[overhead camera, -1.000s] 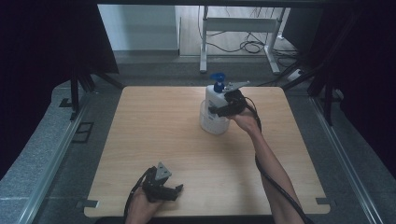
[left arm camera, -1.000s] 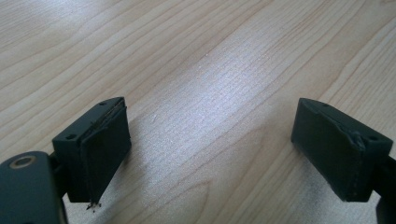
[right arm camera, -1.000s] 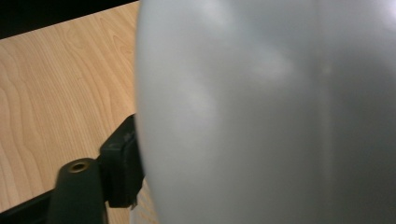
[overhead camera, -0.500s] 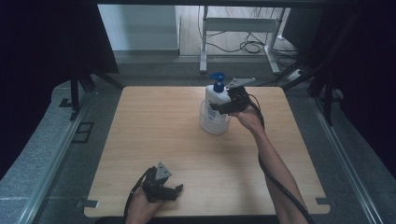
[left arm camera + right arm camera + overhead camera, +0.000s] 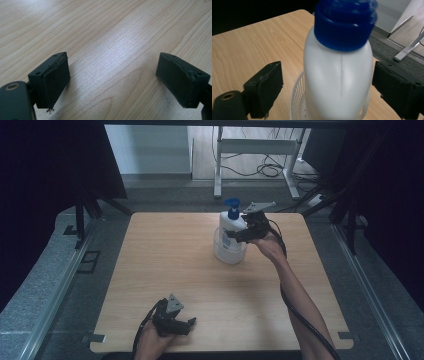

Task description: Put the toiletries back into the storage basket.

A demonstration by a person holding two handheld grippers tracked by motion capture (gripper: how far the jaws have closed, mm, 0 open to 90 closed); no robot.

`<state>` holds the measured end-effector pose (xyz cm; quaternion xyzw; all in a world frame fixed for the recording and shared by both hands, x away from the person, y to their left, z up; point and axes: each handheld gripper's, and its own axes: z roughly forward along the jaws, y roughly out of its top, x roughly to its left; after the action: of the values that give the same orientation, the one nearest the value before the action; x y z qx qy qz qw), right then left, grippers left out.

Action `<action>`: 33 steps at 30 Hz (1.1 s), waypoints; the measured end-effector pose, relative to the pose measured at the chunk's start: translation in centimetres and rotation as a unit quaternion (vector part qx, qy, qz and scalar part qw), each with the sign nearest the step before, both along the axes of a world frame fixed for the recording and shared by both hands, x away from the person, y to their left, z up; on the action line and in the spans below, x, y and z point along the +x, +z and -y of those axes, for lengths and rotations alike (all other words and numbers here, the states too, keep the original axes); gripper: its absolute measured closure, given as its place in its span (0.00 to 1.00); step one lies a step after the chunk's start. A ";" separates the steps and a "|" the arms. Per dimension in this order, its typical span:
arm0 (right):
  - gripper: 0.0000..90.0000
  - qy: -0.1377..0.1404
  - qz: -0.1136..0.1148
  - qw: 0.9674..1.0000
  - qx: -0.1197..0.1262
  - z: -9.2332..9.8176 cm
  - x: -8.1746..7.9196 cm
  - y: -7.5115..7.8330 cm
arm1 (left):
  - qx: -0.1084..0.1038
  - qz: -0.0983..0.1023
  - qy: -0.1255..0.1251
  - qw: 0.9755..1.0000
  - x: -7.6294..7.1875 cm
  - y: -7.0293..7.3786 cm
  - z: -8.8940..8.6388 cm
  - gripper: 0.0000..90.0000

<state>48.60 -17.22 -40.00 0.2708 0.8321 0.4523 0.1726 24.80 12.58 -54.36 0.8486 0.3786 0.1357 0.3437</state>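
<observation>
Evidently the white pump bottle (image 5: 231, 231) already stands in the white basket (image 5: 229, 256) at twelve o'clock on the surface (image 5: 165, 255), the right tool (image 5: 242, 235) has just been opening, jaws apart and clear around it, leaving withdrawal, while the left tool (image 5: 189, 324) rests spread and empty at seven.

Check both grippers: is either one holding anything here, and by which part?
Nothing is held. The right gripper has just been opening; its pads stand clear either side of the white pump bottle, which sits in a small white basket. The left gripper is open over bare table.
</observation>
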 end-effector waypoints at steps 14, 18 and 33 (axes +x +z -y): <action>0.02 -0.004 0.003 1.000 -0.017 0.2 -1.0 0.3 | 0.000 0.000 0.000 1.000 0.0 0.0 0.0 0.12; 0.02 -0.003 0.005 1.000 -0.022 0.4 -1.4 0.3 | 0.000 0.000 0.000 1.000 0.0 0.0 0.0 0.12; 0.02 -0.010 0.002 0.999 -0.035 1.6 -3.0 0.0 | 0.001 0.001 -0.001 1.000 0.0 0.0 0.0 0.12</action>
<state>45.55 -18.82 -39.98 0.2722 0.8439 0.4221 0.1886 24.82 12.60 -54.35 0.8493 0.3771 0.1364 0.3434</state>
